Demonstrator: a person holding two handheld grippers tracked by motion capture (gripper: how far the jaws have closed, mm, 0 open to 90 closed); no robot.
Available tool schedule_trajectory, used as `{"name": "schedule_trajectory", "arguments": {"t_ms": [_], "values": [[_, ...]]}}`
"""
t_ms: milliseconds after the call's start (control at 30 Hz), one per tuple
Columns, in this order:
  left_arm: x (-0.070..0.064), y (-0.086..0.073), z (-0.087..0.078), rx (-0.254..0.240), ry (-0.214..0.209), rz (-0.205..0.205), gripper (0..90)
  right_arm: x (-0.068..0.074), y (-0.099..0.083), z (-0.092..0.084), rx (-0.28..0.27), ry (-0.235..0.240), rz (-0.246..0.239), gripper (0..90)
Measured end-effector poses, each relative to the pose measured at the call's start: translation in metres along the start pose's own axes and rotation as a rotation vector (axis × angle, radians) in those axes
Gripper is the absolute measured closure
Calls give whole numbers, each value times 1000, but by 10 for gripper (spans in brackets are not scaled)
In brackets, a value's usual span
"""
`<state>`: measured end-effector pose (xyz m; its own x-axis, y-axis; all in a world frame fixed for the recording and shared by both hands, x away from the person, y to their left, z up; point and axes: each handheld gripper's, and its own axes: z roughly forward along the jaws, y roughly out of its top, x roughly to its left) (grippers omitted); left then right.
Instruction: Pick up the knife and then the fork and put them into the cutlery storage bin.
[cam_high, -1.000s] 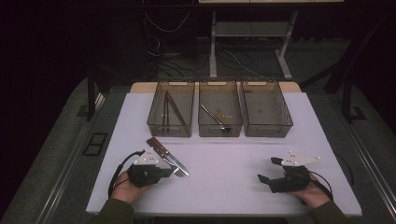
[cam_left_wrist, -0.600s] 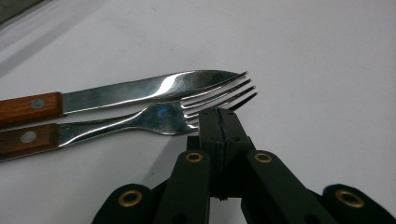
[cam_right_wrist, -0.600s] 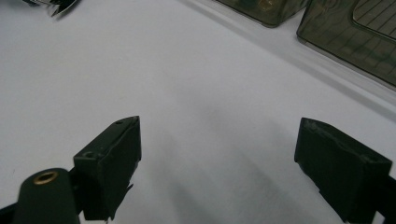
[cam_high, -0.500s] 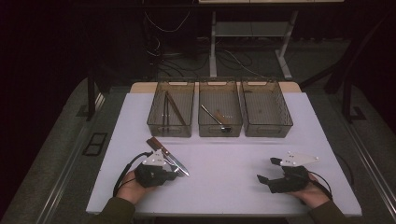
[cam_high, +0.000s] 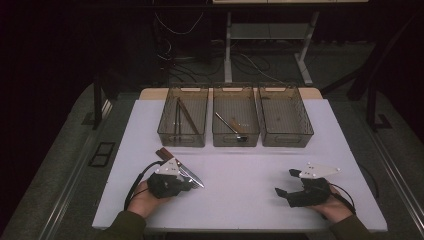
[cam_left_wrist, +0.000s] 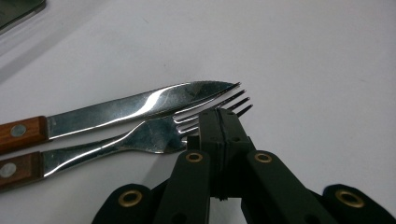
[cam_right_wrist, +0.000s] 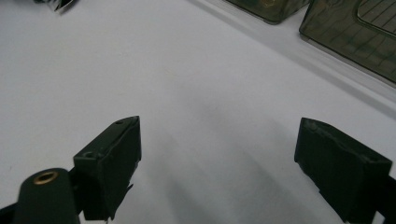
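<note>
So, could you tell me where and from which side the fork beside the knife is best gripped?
I would grip the fork at its narrow steel neck, just ahead of the wooden handle, coming straight down from above. It lies flat on the white table with the knife close alongside, so a side approach risks catching both. The left gripper is shut by the tines.

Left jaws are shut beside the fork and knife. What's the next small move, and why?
Probably open the left gripper and straddle the fork. Its jaws are pressed together with nothing between them, tips at the fork's tines, while the knife lies close alongside. The right gripper sits open, apart on the table.
</note>
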<state>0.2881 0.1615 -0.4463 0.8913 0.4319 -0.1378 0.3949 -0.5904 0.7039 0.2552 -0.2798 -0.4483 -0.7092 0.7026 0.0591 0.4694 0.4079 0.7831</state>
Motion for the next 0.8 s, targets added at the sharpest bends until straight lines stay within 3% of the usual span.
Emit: {"name": "schedule_trajectory", "arguments": {"t_ms": [333,800], "values": [[3,8,9,-4,-5,14,891,0,0,1,3,-2,0,149],[10,20,18,3,29,34,891,0,0,1,5,-6,-1,149]]}}
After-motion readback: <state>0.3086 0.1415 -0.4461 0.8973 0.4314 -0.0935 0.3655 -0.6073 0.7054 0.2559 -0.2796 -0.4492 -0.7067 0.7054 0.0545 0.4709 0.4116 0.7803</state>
